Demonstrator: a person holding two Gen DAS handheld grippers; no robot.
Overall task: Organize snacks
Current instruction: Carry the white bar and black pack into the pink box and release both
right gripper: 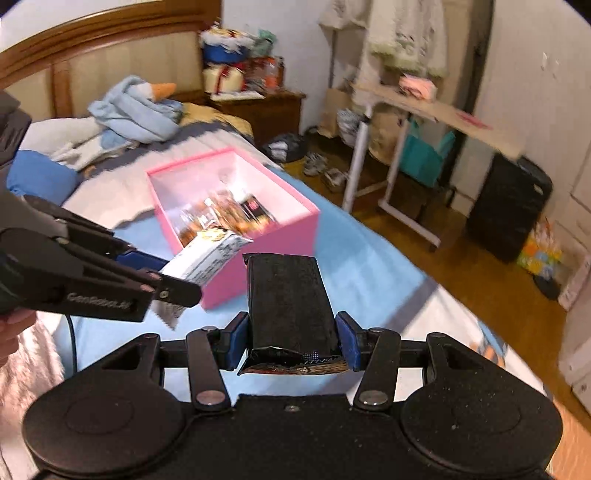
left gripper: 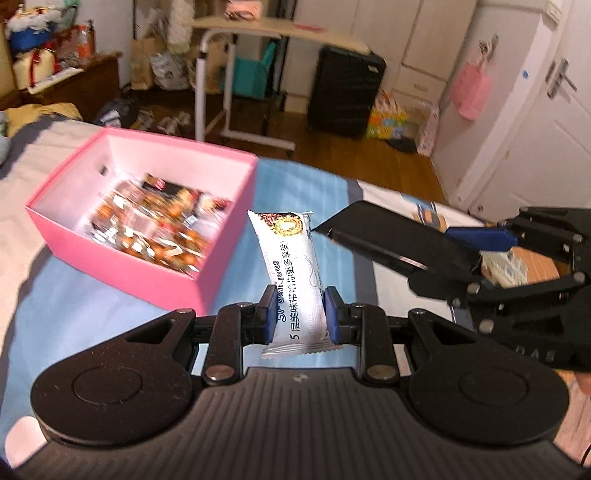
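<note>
A pink box (left gripper: 155,280) (right gripper: 258,251) with several snack packets inside sits on the blue bed cover. My left gripper (left gripper: 300,314) is shut on a white snack bar (left gripper: 291,273), held upright above the bed just right of the box. It also shows in the right wrist view (right gripper: 207,254), at the box's near corner. My right gripper (right gripper: 291,339) is shut on a black snack packet (right gripper: 288,295), held in the air to the right of the box. In the left wrist view the black packet (left gripper: 388,236) sits right of the white bar.
The bed has a blue and grey cover (right gripper: 369,266), and pillows and a plush goose (right gripper: 136,107) lie at its head. A rolling side table (left gripper: 273,29), a black suitcase (left gripper: 343,92) and bags stand on the wooden floor beyond the bed.
</note>
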